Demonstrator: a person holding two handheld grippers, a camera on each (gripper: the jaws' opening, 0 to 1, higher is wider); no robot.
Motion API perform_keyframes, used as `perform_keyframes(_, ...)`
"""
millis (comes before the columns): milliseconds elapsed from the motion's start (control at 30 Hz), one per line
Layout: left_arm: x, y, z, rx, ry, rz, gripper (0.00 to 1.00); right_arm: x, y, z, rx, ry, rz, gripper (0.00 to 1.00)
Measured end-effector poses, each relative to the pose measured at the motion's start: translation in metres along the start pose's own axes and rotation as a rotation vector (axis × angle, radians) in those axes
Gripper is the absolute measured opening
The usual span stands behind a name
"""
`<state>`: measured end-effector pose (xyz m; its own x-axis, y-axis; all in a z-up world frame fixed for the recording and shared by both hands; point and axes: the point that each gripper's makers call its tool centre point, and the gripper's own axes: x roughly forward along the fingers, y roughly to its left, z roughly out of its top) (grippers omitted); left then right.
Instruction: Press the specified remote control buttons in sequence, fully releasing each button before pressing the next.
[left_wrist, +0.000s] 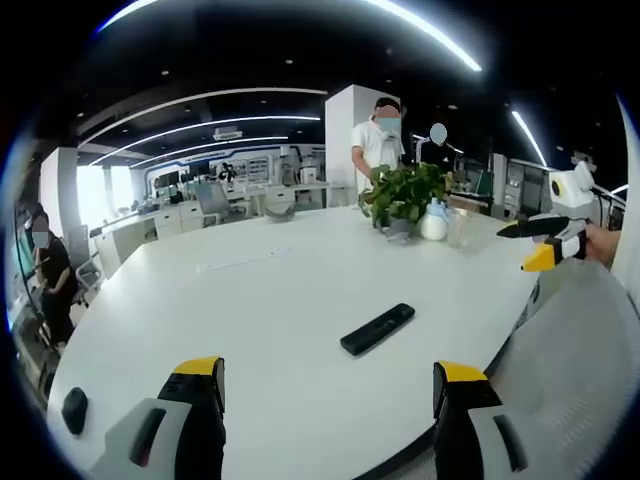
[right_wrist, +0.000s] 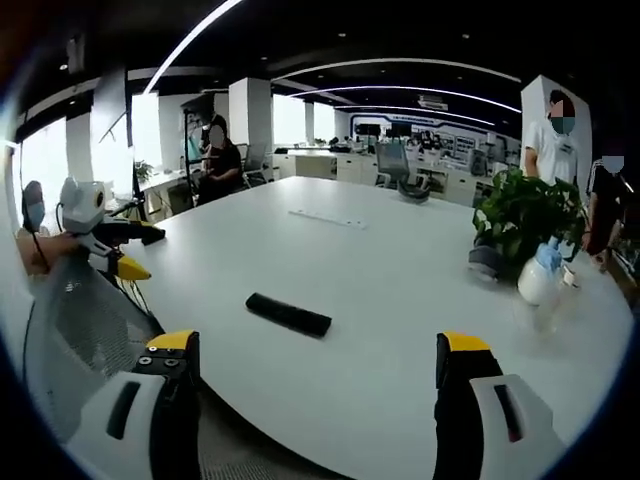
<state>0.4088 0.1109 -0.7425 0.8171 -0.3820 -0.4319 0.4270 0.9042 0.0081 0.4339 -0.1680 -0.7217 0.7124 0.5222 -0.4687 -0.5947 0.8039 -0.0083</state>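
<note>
Hovering with jaws spread wide and holding nothing, the left gripper (left_wrist: 328, 385) and right gripper (right_wrist: 318, 360) face the white table (left_wrist: 280, 300). The left gripper view alone catches a small dark object (left_wrist: 74, 409) near the table's edge. The remote control (left_wrist: 377, 329), slim, black, lies flat near the near edge, its long axis diagonal.

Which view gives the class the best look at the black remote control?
The right gripper view: the remote control lies broadside between the open jaws on the white table. In the left gripper view it appears angled away and foreshortened; neither view resolves its buttons.
</note>
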Motion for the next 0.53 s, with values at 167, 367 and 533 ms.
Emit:
perform_keyframes(167, 0.0003, -0.001, -0.001, 0.01, 0.007, -0.004, 0.89, 0.0016, 0.0, -0.0008, 0.0, -0.004, 0.007, 1.0)
perform_keyframes(367, -0.0008, 0.0017, 0.002, 0.013, -0.009, 0.011, 0.89, 0.0031, -0.0006, -0.0028, -0.006, 0.0, 0.007, 1.0)
perform_keyframes(533, -0.0018, 0.0052, 0.004, 0.03, -0.018, 0.032, 0.9, 0.0033, -0.0029, -0.0046, 0.013, 0.005, -0.001, 1.0)
